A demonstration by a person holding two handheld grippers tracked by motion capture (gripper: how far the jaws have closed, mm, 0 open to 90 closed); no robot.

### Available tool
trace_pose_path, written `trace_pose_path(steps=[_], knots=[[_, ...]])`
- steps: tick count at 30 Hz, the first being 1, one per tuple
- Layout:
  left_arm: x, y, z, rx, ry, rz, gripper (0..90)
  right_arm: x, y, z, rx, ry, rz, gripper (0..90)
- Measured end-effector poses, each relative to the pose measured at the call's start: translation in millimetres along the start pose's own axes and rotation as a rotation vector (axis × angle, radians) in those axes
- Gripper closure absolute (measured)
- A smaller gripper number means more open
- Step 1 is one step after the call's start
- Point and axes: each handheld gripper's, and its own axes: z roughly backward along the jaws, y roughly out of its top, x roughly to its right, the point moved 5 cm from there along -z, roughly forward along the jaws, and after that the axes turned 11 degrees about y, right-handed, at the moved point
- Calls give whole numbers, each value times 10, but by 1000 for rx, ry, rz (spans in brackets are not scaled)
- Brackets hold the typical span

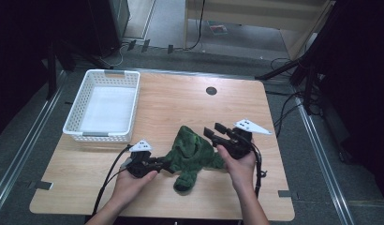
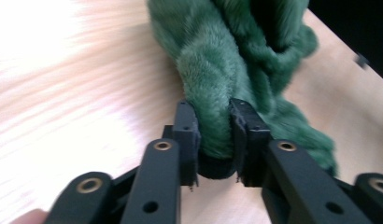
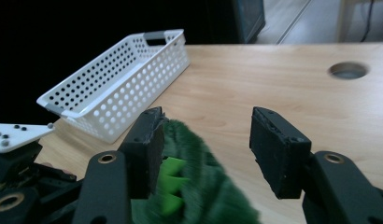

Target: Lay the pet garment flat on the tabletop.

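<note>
Soft green plush toy held near the table's near edge

The table (image 1: 180, 93) carries a basket (image 1: 106, 105) far left; the toy (image 1: 190, 152), light and floppy, is pinched at a limb by the left gripper (image 2: 213, 135); the right gripper (image 3: 206, 149) is held open over it.

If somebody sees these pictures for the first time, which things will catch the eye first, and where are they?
First the fluffy green plush toy, lying on the near middle of the wooden table between the person's two hands. The left gripper pinches one furry end of it, while the right gripper stands open above its other side. Next comes the white perforated basket at the table's far left corner.
</note>
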Motion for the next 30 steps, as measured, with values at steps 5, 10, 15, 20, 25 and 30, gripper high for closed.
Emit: trace_pose_path(steps=[5,10,15,20,25,30], knots=[[-59,60,111,74,69,36,559,93,-218,223,-135,24,56,427],[-21,75,124,84,42,26,522,222,-580,129,-282,-5,51,414],[52,2,-4,34,26,-17,513,275,-894,-135,-420,1,65,591],[84,-41,-51,9,25,-48,659,130,-1034,-182,-484,16,147,701],[48,-47,-49,0,49,-55,696,-7,-1184,-178,-499,49,151,721],[-17,-36,-34,2,70,-40,726,-236,-1299,-114,-539,147,184,708]])
